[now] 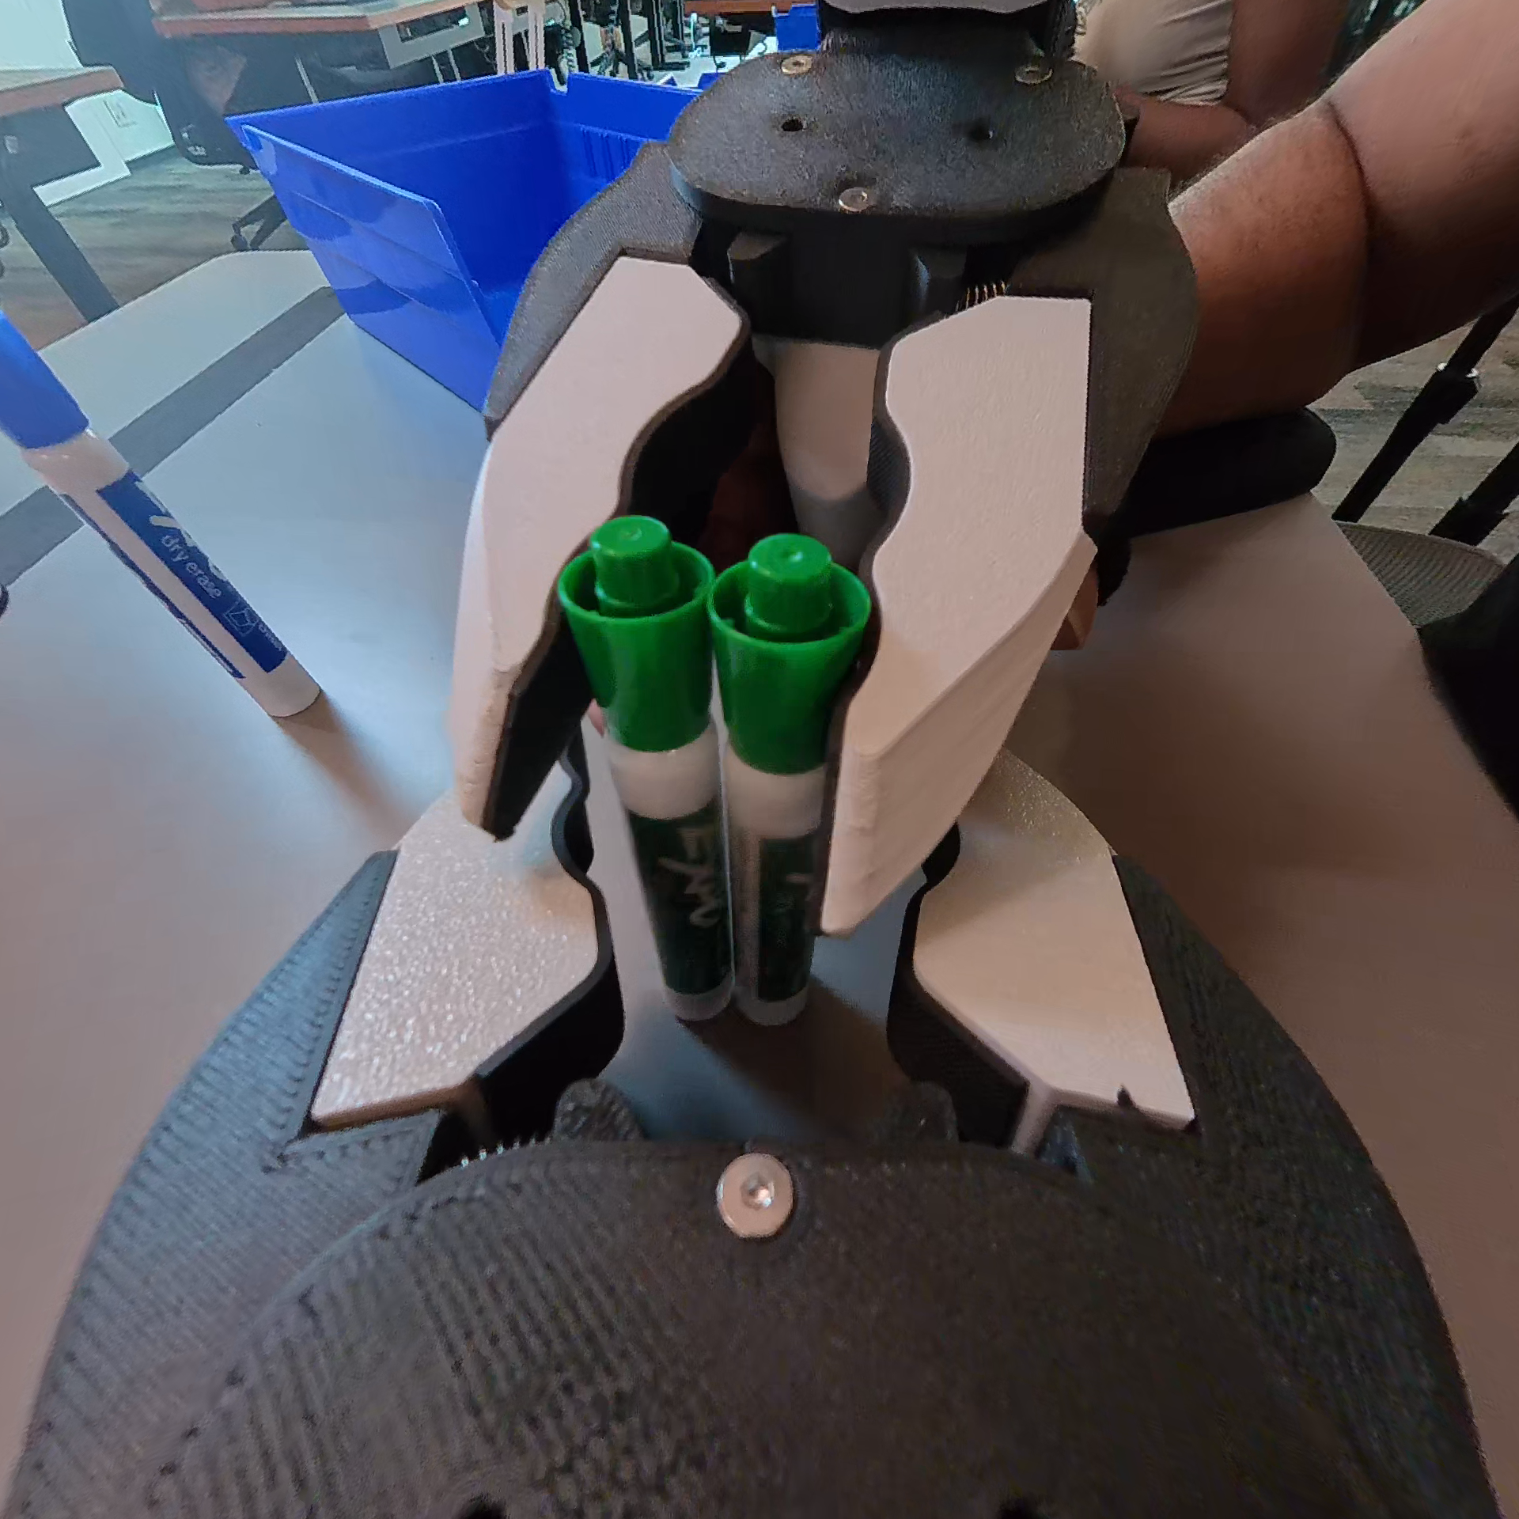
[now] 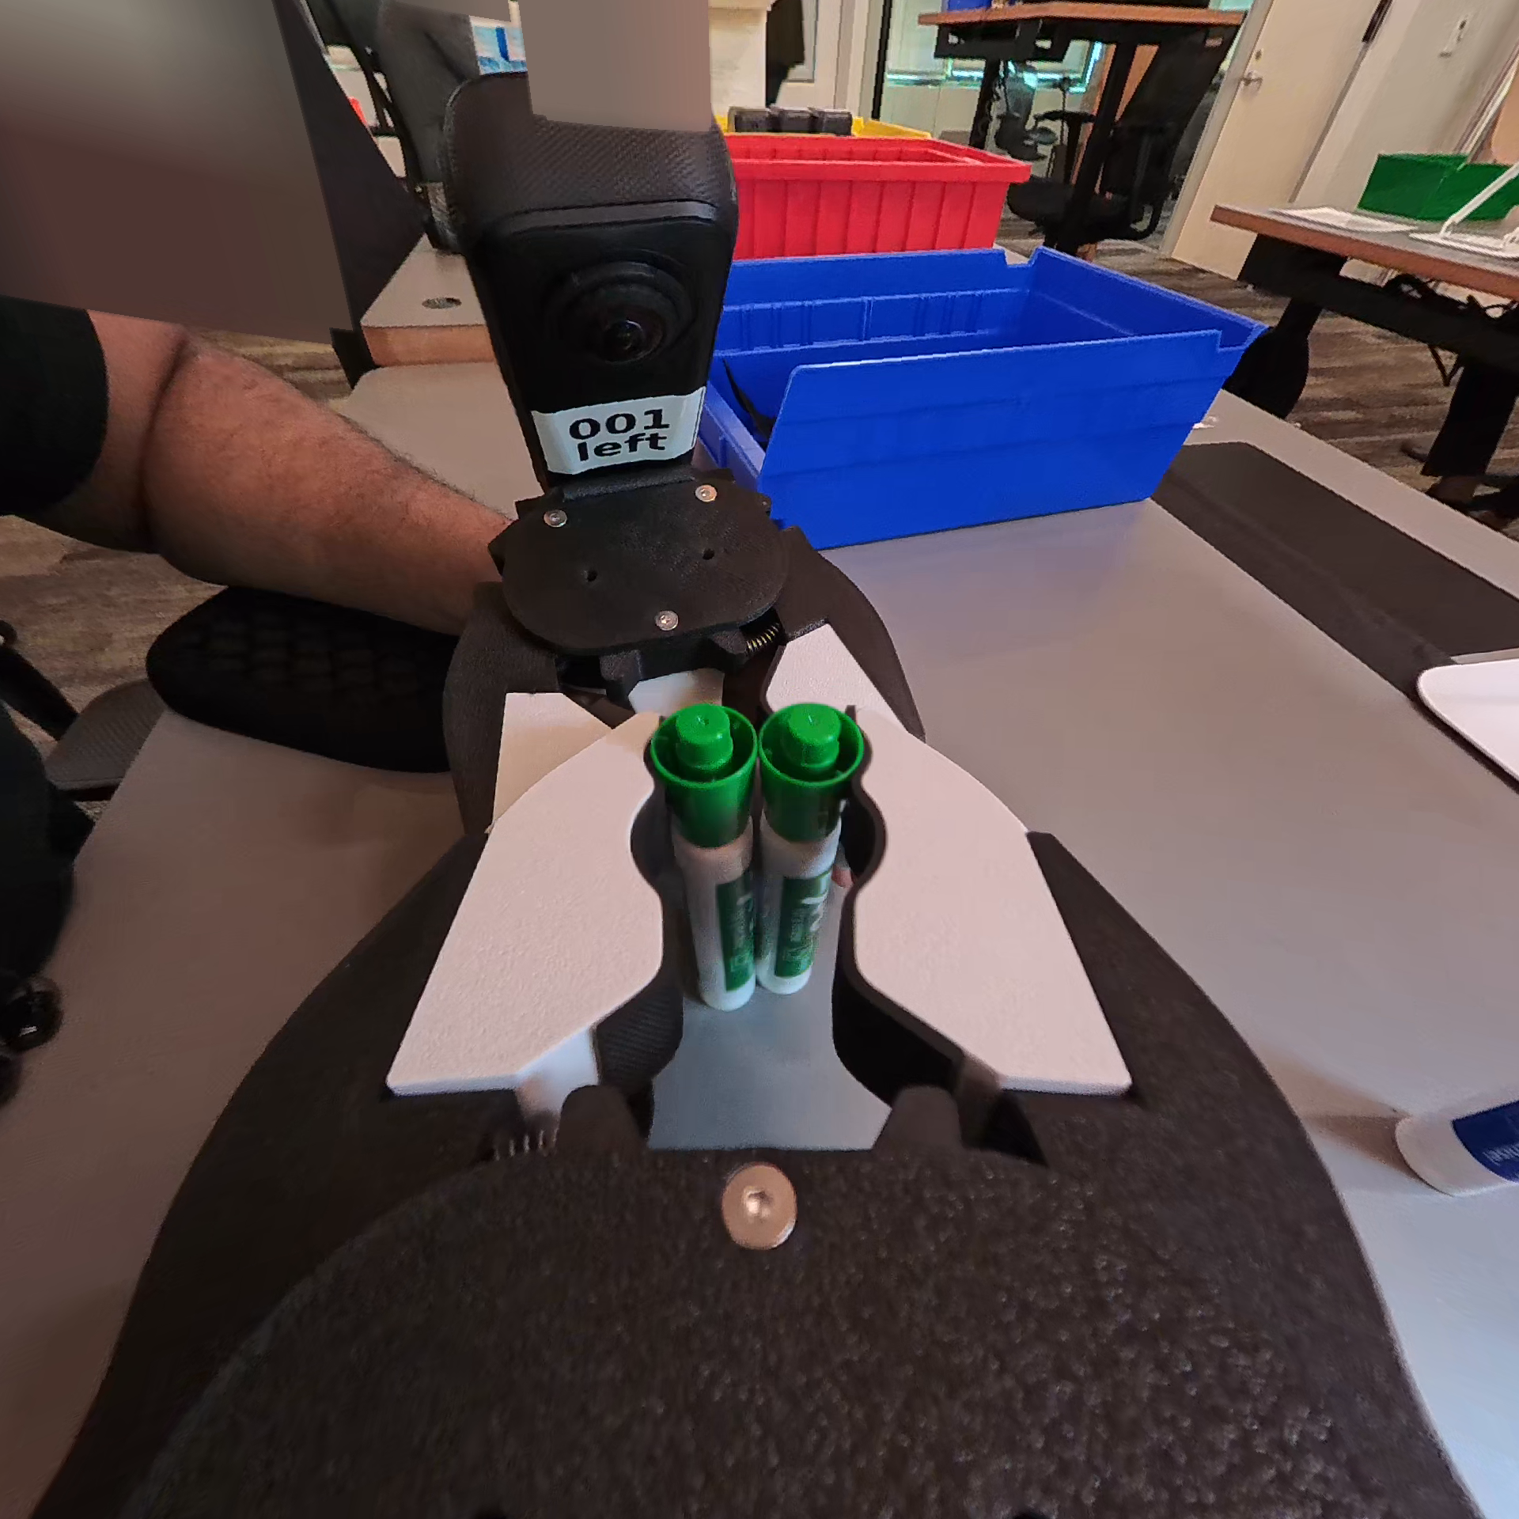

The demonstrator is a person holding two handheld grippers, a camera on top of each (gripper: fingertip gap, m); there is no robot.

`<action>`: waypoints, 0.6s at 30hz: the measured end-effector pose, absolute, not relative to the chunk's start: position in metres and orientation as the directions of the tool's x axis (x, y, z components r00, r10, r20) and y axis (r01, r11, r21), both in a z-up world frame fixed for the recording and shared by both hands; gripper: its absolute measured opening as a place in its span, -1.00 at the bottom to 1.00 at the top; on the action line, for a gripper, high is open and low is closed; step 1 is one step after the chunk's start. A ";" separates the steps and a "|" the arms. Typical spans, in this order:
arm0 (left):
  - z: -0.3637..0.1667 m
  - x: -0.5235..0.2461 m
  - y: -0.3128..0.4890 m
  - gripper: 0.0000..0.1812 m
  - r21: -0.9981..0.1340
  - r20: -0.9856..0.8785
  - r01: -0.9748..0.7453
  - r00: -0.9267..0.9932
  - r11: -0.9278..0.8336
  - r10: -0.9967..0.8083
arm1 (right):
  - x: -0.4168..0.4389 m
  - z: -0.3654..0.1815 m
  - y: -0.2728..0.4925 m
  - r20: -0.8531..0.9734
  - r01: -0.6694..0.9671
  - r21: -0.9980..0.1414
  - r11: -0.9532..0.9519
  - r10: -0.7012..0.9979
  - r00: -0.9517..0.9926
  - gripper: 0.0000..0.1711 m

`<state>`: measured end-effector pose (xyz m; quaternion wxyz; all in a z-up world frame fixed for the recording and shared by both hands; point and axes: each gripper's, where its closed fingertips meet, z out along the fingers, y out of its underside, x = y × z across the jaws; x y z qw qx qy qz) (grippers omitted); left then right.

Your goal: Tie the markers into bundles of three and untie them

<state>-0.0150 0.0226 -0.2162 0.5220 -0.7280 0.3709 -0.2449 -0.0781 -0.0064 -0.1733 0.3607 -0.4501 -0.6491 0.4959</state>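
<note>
2 green markers (image 2: 752, 855) stand upright side by side, caps up, bases on the grey table (image 2: 1151, 740), barrels touching. The right gripper (image 2: 756, 855) faces them head-on; its white fingers (image 2: 567, 929) close narrowly on the pair at about mid-barrel, 1 finger on each outer side, so it appears to hold both. The left gripper (image 1: 744, 929) comes from the opposite side; its fingers (image 1: 477, 945) sit lower, spread to either side of the barrels with a visible gap, not gripping.

Long axis vertical, across both finger planes. No tie is visible. A blue marker (image 1: 156, 542) lies on the table well left of the left fingers, the likely 3rd member; the left gripper is the free one to fetch it.
</note>
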 end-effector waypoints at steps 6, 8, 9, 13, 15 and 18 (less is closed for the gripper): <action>-0.215 -0.016 0.023 -0.13 -0.945 -0.020 -0.270 0.609 -0.184 -0.793 | -0.079 -0.173 -0.008 0.023 0.230 -0.967 0.107 0.940 -0.340 -0.54; -0.215 -0.016 0.023 -0.13 -0.945 -0.019 -0.269 0.609 -0.184 -0.793 | -0.079 -0.173 -0.008 0.023 0.230 -0.967 0.108 0.940 -0.342 -0.54; -0.215 -0.016 0.023 -0.13 -0.945 -0.019 -0.269 0.609 -0.184 -0.793 | -0.079 -0.174 -0.008 0.023 0.230 -0.967 0.107 0.940 -0.342 -0.54; -0.214 -0.016 0.023 -0.13 -0.948 -0.013 -0.261 0.608 -0.184 -0.794 | -0.081 -0.174 -0.009 0.017 0.239 -0.965 0.107 0.936 -0.351 -0.55; -0.213 -0.016 0.023 -0.13 -0.950 -0.009 -0.253 0.609 -0.183 -0.793 | -0.081 -0.173 -0.009 0.012 0.242 -0.965 0.104 0.935 -0.354 -0.56; -0.211 -0.016 0.023 -0.13 -0.954 0.000 -0.238 0.609 -0.182 -0.793 | -0.081 -0.171 -0.010 0.015 0.245 -0.963 0.109 0.933 -0.358 -0.56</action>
